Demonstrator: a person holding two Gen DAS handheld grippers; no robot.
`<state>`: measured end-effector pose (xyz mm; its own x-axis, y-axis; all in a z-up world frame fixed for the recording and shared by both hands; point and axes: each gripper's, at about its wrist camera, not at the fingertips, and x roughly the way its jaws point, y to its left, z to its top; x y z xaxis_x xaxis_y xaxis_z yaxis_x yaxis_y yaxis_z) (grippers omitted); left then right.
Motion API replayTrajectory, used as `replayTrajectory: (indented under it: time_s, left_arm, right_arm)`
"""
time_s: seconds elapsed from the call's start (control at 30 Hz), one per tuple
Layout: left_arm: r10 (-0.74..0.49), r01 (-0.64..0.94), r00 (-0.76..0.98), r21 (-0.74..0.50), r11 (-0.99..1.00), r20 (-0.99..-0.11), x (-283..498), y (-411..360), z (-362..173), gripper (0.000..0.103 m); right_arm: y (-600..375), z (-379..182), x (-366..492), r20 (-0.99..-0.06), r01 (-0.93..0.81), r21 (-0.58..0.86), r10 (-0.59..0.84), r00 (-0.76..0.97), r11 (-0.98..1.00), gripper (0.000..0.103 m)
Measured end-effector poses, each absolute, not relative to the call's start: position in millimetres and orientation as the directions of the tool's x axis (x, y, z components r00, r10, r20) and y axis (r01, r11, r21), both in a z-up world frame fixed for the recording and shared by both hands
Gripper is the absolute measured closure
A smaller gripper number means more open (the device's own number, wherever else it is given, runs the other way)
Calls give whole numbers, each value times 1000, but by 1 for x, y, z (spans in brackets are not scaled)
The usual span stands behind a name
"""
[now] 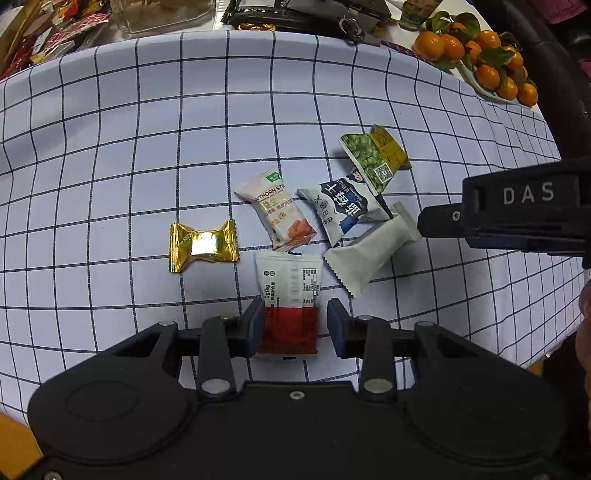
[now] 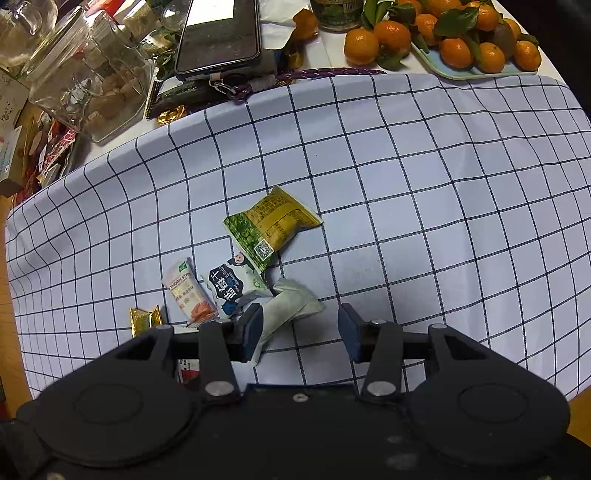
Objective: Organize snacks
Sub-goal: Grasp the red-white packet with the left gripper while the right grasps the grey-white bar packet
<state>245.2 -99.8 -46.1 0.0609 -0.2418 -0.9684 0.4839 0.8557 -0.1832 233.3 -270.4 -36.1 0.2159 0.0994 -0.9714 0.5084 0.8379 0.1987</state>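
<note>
Several snack packets lie on the checked cloth (image 1: 110, 147). My left gripper (image 1: 295, 326) is open, its fingers either side of a white and red packet (image 1: 290, 295). Beyond it lie a gold candy (image 1: 203, 242), a hawthorn strip packet (image 1: 275, 212), a dark blue and white packet (image 1: 341, 206), a plain grey-white packet (image 1: 373, 251) and a green and yellow packet (image 1: 373, 155). My right gripper (image 2: 301, 332) is open, above the cloth, its left finger over the grey-white packet (image 2: 291, 306). The green and yellow packet (image 2: 269, 225) lies ahead of it.
A tray of mandarins (image 2: 461, 40) stands at the back right. A phone (image 2: 221, 29), glass jars (image 2: 85, 77) and loose wrappers (image 1: 44, 37) crowd the back left. The right gripper's body (image 1: 517, 210) shows at the left view's right edge.
</note>
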Motion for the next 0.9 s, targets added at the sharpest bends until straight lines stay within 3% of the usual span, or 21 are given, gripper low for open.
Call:
replayTrajectory:
  time_s: [0.23,0.63,0.9]
  left_arm:
    - [-180,486,95,-112,867,-979,242,-107,-55,58]
    - [-152,491,71,-98,866,-986,241,-117,-72,56]
    - [-98,355,114,-52,933,-989,265,-78,-73,57]
  right_arm:
    - [-277,-31,228,-965,522,231,127,228,821,55]
    - [-281,-34,230,-967,540,222,113,229,812,55]
    - [-272,-51,235,-974,587,219,135,184,779,55]
